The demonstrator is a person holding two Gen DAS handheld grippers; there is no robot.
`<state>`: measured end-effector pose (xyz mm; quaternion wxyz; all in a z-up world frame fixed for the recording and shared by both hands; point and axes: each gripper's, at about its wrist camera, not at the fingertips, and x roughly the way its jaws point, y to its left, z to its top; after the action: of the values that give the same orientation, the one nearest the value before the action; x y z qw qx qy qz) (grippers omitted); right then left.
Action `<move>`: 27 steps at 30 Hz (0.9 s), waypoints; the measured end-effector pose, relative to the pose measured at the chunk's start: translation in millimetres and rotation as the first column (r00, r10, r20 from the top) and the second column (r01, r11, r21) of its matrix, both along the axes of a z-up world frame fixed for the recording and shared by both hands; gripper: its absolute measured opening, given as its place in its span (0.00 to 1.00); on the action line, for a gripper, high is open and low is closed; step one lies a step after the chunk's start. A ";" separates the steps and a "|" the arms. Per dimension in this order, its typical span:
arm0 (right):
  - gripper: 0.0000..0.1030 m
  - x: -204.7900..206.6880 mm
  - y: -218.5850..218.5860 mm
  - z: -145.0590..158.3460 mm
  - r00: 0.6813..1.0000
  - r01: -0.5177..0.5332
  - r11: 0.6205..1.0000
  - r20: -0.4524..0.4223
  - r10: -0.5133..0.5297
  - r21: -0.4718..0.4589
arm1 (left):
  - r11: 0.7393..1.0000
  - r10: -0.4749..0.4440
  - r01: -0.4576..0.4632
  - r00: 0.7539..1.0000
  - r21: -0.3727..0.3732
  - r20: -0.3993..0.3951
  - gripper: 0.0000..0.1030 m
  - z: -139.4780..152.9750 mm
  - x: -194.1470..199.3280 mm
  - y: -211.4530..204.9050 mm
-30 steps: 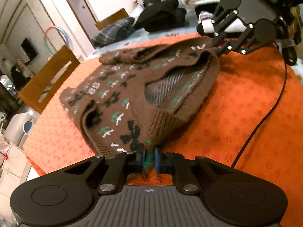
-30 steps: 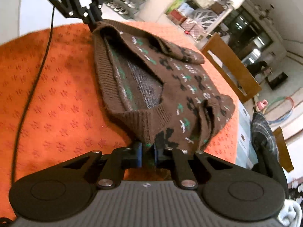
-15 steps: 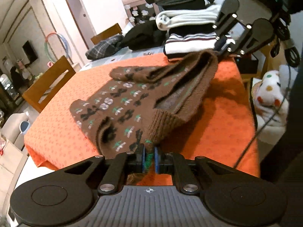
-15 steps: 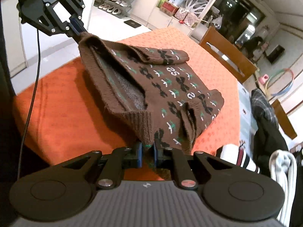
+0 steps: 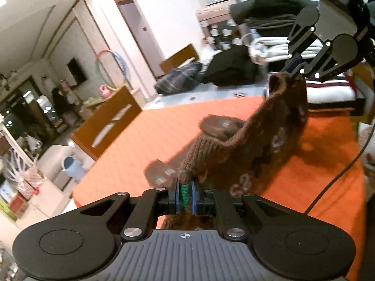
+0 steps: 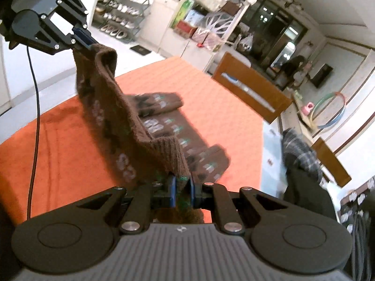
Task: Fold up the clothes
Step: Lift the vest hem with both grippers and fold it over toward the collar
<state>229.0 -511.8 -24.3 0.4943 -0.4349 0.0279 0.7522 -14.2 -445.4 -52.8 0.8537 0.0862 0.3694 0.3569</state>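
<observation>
A brown knitted sweater with a green, white and black pattern hangs stretched between both grippers above the orange table. My left gripper is shut on one corner of its ribbed hem. My right gripper is shut on the other corner and shows in the left wrist view at the upper right. In the right wrist view the sweater sags from the left gripper down to mine. Its sleeves trail on the cloth.
Wooden chairs stand along the table's far side. Piles of folded and loose clothes lie beyond the orange cloth. A black cable hangs across the table. A plaid garment lies past the table's end.
Both grippers have risen with the hem still pinched. The sweater has lifted off the table from lying flat and now hangs between them, with only its lower part and sleeves on the cloth.
</observation>
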 end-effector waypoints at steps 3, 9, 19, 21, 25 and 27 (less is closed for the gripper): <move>0.13 10.9 38.0 -1.4 1.000 0.003 1.000 0.003 -0.003 0.004 | 1.000 0.030 -0.030 1.000 0.008 -0.009 0.12 -1.3 14.3 35.3; 0.13 26.9 120.4 -25.0 1.000 0.028 0.998 0.003 -0.027 -0.048 | 0.999 0.049 -0.049 0.998 -0.015 -0.035 0.12 -18.3 36.6 100.8; 0.14 36.6 209.9 -94.5 0.998 0.047 0.977 -0.023 -0.053 -0.208 | 0.985 0.056 -0.065 0.997 -0.163 -0.056 0.13 -78.9 46.6 184.2; 0.15 36.8 215.8 -104.1 0.998 0.051 0.974 -0.026 -0.058 -0.220 | 0.983 0.068 -0.074 0.997 -0.170 -0.039 0.14 -87.0 43.3 190.7; 0.27 44.1 221.7 -113.5 0.993 0.092 0.971 -0.056 -0.107 -0.220 | 0.978 0.135 -0.131 0.991 -0.162 0.015 0.16 -94.9 34.2 204.5; 0.30 49.4 222.9 -111.6 0.988 0.120 0.971 -0.075 -0.138 -0.205 | 0.973 0.171 -0.157 0.983 -0.170 0.069 0.16 -90.7 27.0 211.7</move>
<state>278.5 -288.8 -135.9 0.4941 -0.4458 0.1535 0.7305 12.8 -233.6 -143.5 0.8402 -0.0301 0.3673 0.3978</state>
